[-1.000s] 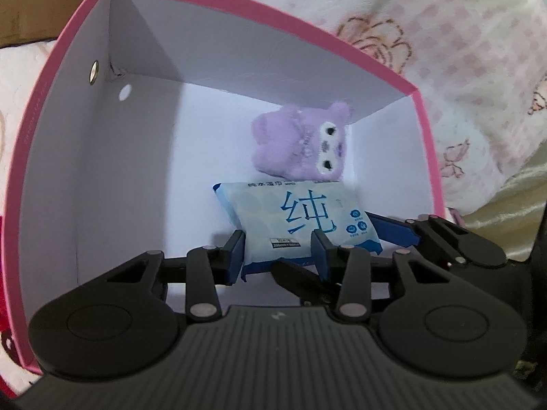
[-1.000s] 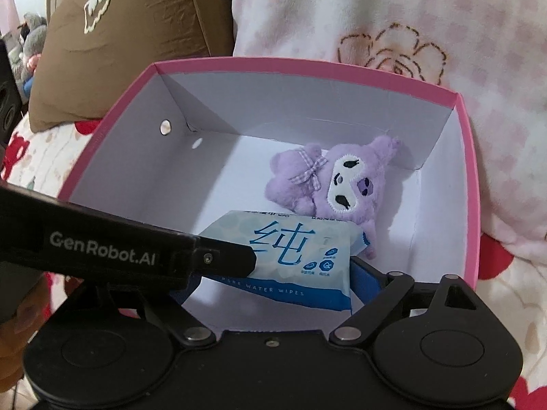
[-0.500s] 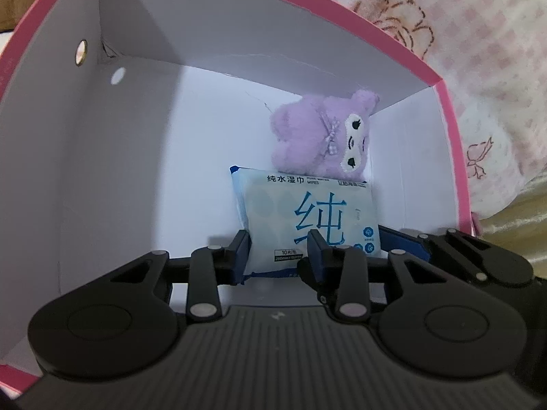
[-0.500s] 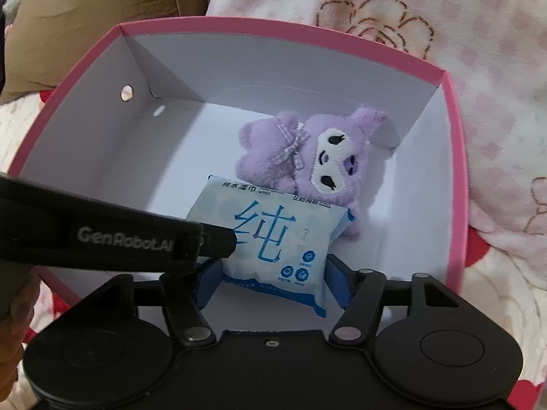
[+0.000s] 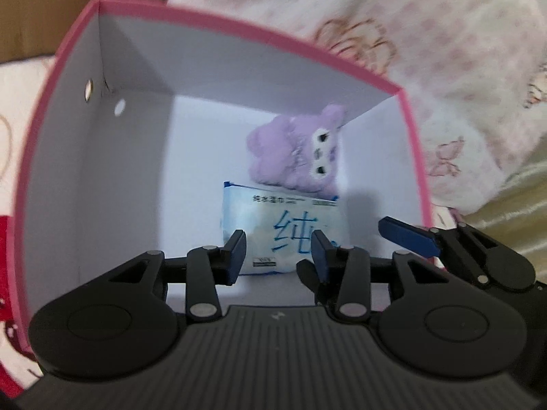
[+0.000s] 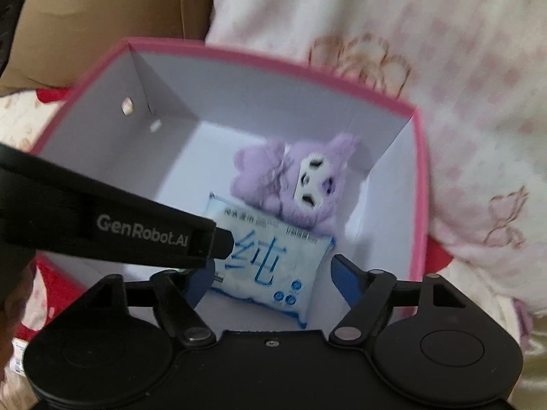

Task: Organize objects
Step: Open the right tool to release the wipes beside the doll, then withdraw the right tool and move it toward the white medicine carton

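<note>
A pink box with a white inside holds a purple plush toy near its far right corner. A blue-and-white pack of wet wipes lies on the floor against the toy. My left gripper hangs over the pack's near edge; its jaws are opening, with a small gap and no pad pressing the pack. Its black body crosses the right wrist view. My right gripper is opening wide astride the pack without touching it.
Pink flowered bedding lies behind and right of the box. A brown cushion sits at the back left. Red-patterned cloth shows left of the box.
The pack has gone from tilted to lying flat beside the toy. Both grippers have lifted slightly. The right jaws narrowed around the pack, then widened again.
</note>
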Demonstrator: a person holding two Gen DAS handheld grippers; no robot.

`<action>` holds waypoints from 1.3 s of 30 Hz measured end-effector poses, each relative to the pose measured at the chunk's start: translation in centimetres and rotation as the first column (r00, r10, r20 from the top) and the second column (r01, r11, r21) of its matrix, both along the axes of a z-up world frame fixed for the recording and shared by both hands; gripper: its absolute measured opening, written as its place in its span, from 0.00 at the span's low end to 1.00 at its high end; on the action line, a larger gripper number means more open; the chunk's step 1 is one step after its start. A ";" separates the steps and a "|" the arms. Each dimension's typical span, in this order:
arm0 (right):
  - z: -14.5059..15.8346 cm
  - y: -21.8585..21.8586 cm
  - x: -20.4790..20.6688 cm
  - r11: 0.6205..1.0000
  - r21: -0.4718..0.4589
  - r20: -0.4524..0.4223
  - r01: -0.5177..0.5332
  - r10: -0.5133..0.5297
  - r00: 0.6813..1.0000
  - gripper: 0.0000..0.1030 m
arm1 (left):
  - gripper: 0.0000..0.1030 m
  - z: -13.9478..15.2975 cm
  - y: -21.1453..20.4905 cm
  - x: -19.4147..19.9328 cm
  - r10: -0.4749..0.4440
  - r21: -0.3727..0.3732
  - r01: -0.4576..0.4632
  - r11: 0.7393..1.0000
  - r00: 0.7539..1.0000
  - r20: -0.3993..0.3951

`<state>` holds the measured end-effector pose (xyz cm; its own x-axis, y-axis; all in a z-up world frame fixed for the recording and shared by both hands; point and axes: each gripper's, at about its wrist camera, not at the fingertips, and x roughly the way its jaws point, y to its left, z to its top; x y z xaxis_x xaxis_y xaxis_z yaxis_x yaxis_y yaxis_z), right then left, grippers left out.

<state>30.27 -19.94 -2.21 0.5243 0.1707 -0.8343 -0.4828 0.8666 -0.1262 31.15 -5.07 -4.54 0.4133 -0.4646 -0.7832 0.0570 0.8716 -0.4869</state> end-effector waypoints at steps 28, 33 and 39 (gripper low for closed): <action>10.1 -1.0 -13.6 0.960 0.270 0.154 -0.073 0.032 0.988 0.77 | 0.40 13.8 5.4 -12.2 -0.138 0.107 0.129 0.986 0.987 0.082; 10.3 -0.8 -14.9 0.950 0.302 0.103 -0.079 0.050 0.993 0.77 | 0.40 14.6 6.9 -14.2 -0.146 0.126 0.136 0.983 0.987 0.073; 10.7 0.3 -16.6 0.945 0.303 0.074 -0.127 0.110 0.991 0.77 | 0.41 14.7 8.6 -16.3 -0.148 0.114 0.140 0.983 0.987 0.059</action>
<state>13.62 -19.66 8.54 0.5289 0.4767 -0.7021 -0.5840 0.8048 0.1065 14.86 3.54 10.12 0.4013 -0.4359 -0.8056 0.2150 0.8997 -0.3798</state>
